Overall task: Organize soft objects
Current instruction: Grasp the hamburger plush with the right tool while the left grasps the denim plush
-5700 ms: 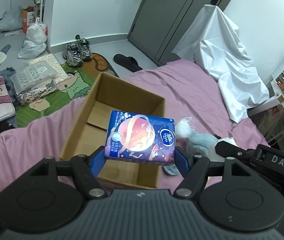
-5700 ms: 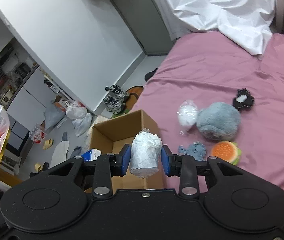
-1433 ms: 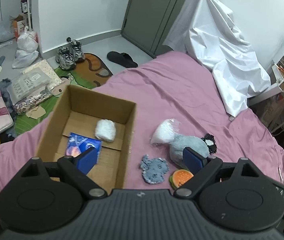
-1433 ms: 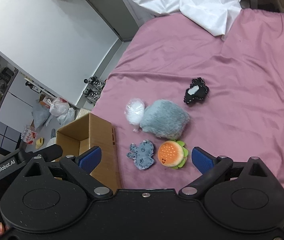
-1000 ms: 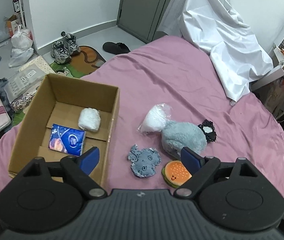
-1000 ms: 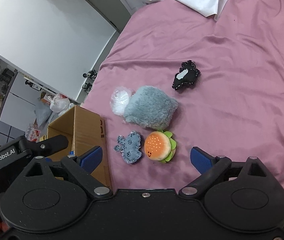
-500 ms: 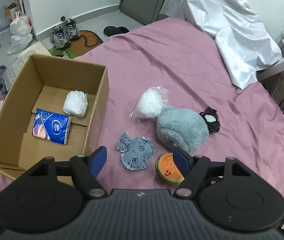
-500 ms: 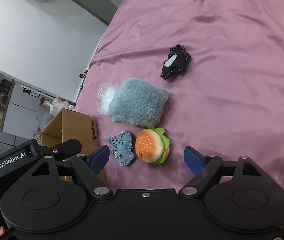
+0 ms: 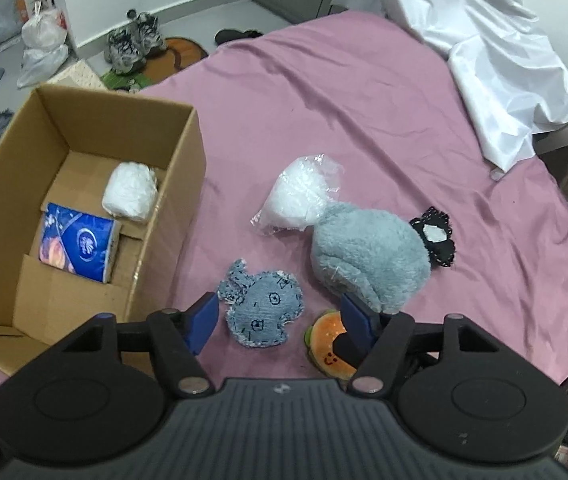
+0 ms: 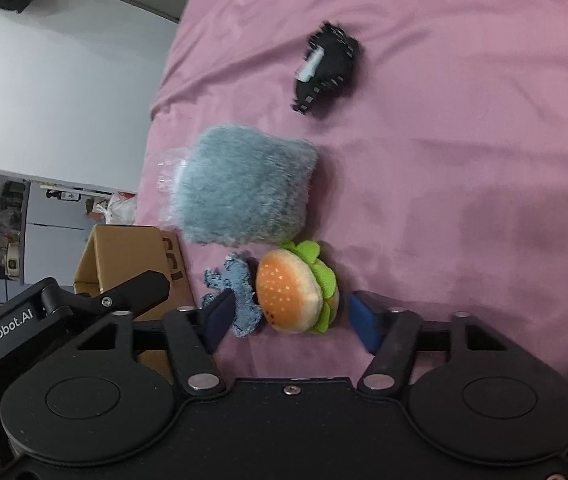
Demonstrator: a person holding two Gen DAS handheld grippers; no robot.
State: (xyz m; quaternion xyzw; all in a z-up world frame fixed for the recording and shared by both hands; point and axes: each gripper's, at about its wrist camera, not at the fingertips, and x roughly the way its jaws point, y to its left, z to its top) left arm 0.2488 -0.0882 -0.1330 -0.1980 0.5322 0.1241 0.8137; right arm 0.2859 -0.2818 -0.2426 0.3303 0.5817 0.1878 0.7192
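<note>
A cardboard box (image 9: pixel 188 168) on the pink bed holds a blue tissue pack (image 9: pixel 78 248) and a white wrapped bundle (image 9: pixel 130 192). My left gripper (image 9: pixel 280 318) is open, its fingers on either side of a blue denim patch toy (image 9: pixel 262 308). My right gripper (image 10: pixel 289 326) is open around a plush hamburger (image 10: pixel 291 294), which also shows in the left wrist view (image 9: pixel 325 354). A grey-blue fluffy plush (image 9: pixel 367 256), a clear bag of white stuffing (image 9: pixel 297 198) and a small black toy (image 9: pixel 435 240) lie beside them.
A white sheet (image 9: pixel 483 48) drapes over something at the bed's far right. Shoes (image 9: pixel 132 40), plastic bags (image 9: pixel 42 48) and mats lie on the floor beyond the box. The box (image 10: pixel 124 256) stands left of the right gripper.
Both grippers have let go of the tissue pack and the white bundle into the box, moved right and come down close over the denim toy and the hamburger.
</note>
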